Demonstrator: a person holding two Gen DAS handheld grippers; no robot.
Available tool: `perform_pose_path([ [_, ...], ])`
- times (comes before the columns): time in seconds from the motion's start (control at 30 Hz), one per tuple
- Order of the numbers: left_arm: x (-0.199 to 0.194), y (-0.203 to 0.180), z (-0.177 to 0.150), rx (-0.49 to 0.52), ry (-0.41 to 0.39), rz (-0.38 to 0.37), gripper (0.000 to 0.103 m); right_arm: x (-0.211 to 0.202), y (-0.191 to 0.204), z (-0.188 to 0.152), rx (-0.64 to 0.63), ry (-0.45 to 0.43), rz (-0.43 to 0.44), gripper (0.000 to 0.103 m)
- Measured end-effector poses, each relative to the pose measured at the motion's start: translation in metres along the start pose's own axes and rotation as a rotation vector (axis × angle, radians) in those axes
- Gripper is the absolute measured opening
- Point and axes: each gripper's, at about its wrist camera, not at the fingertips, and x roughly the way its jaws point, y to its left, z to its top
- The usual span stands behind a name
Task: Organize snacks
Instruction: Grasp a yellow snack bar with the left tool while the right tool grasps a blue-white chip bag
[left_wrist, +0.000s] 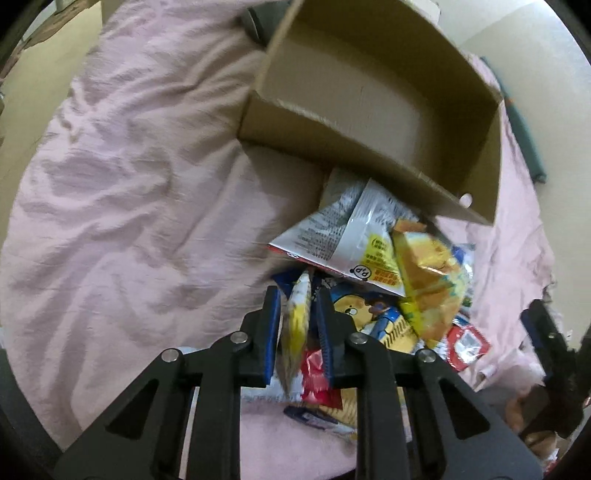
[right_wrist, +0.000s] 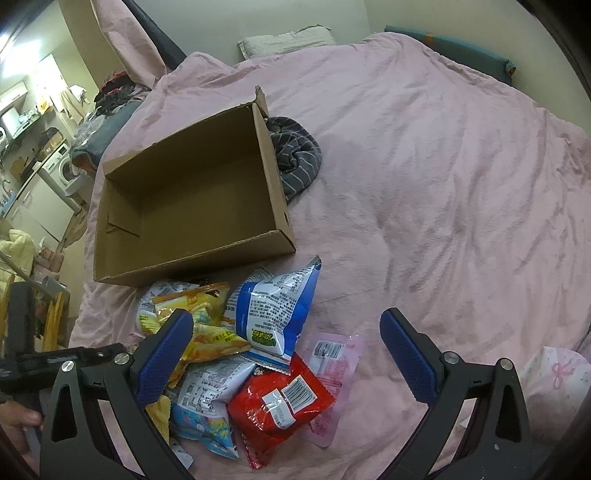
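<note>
Your left hand-held gripper (left_wrist: 297, 317) is clamped on a yellow packet (left_wrist: 295, 328), held edge-on above the pile (right_wrist: 236, 354), likely so it clears the rest on the way to the box (right_wrist: 192, 266). Right hand-held gripper (right_wrist: 286, 356) hangs wide apart over the pile, holding nothing. Box sits empty on the bed (right_wrist: 443, 184), just beyond the snacks.

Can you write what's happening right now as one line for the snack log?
left tool: shut on yellow packet | right tool: open, above snack pile | cardboard box: empty | bed: pink cover
</note>
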Motion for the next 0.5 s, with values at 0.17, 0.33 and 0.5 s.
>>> perform_pose_path([
  [0.17, 0.017, -0.015, 0.0, 0.044, 0.032, 0.067, 0.009, 0.001, -0.003, -0.001, 0.002, 0.005, 0.002, 0.103],
  [0.33, -0.006, -0.021, -0.005, 0.087, -0.04, 0.107, 0.009, 0.01, -0.028, 0.01, 0.134, 0.07, 0.086, 0.102],
  [0.5, -0.036, -0.01, -0.011, 0.103, -0.13, 0.124, 0.009, 0.04, -0.047, 0.018, 0.269, 0.206, 0.209, 0.075],
])
